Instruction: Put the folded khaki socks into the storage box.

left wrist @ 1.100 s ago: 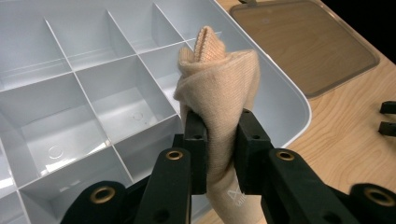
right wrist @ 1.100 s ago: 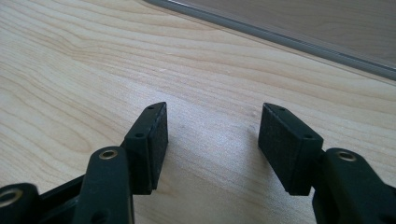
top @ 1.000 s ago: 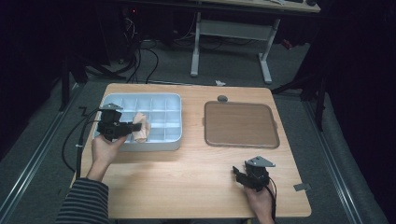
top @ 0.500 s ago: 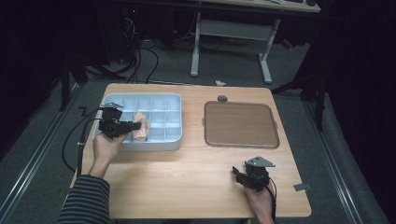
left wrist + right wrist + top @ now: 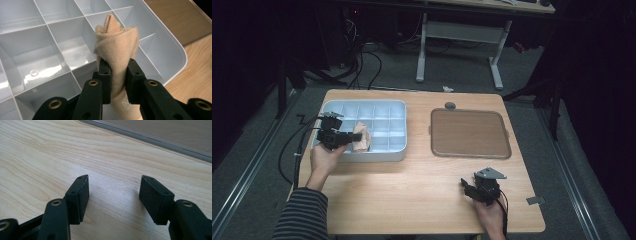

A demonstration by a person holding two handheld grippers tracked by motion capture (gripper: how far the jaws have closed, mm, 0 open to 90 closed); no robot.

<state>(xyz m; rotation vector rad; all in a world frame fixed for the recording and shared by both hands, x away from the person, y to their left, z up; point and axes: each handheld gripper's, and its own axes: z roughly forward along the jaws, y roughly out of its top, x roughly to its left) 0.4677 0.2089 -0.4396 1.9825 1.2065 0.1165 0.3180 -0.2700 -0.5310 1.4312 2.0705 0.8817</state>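
Holding a rolled beige sock [image 5: 117,50] in my left gripper [image 5: 353,138], I have the jaws clamped tight on its middle, the bundle poking up past the pads. It hangs over the grey tray [image 5: 388,154], at about nine o'clock on the table [image 5: 412,200], above the near-left cells. In the left gripper view the cells [image 5: 50,52] under it look bare, so I judge the sock is not yet set down: lifting is done, while lowering it into a cell and letting go is left. Which cell it is meant for I cannot tell. My right gripper [image 5: 468,188] sits at about five o'clock on the table, jaws standing well apart with nothing between them, resting just above bare wood near the brown mat [image 5: 469,134] at two o'clock.
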